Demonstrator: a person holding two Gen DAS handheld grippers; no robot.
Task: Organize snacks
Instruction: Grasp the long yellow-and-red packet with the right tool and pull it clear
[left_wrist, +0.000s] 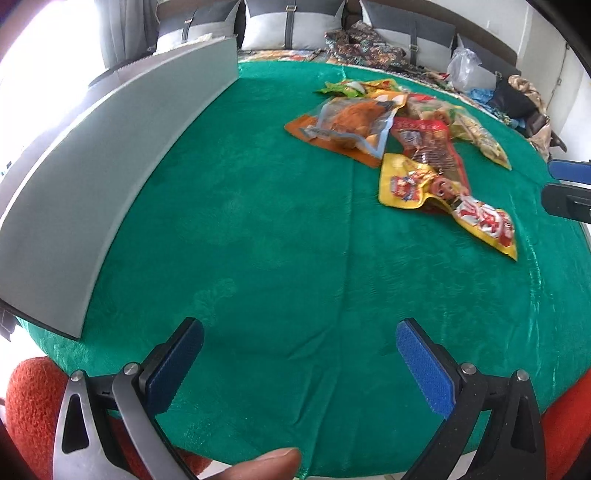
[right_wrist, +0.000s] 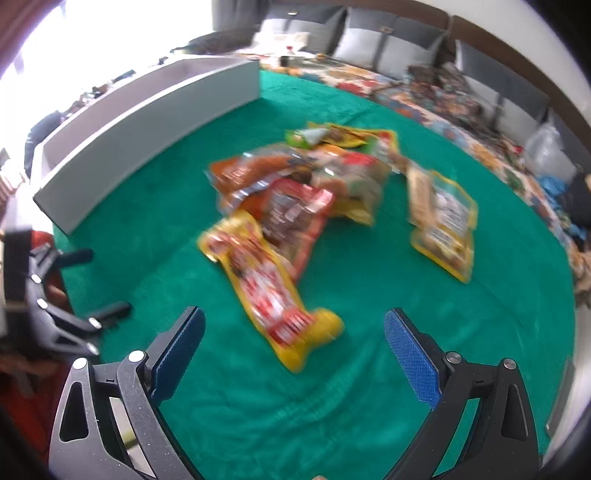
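Note:
Several snack packets lie in a loose pile (left_wrist: 406, 136) on the green tablecloth (left_wrist: 258, 240); the pile also shows in the right wrist view (right_wrist: 295, 195). A long yellow-and-red packet (right_wrist: 273, 291) lies nearest my right gripper (right_wrist: 295, 334), which is open and empty just short of it. A yellow packet (right_wrist: 443, 225) lies apart to the right. A grey box (left_wrist: 110, 166) stands along the left; it also shows in the right wrist view (right_wrist: 155, 136). My left gripper (left_wrist: 299, 341) is open and empty over bare cloth near the front edge.
A sofa with grey cushions (left_wrist: 291, 26) and patterned cloth runs behind the table. A plastic bag (left_wrist: 465, 66) and dark items sit at the back right. An orange-red seat (left_wrist: 33, 406) is below the table's front edge.

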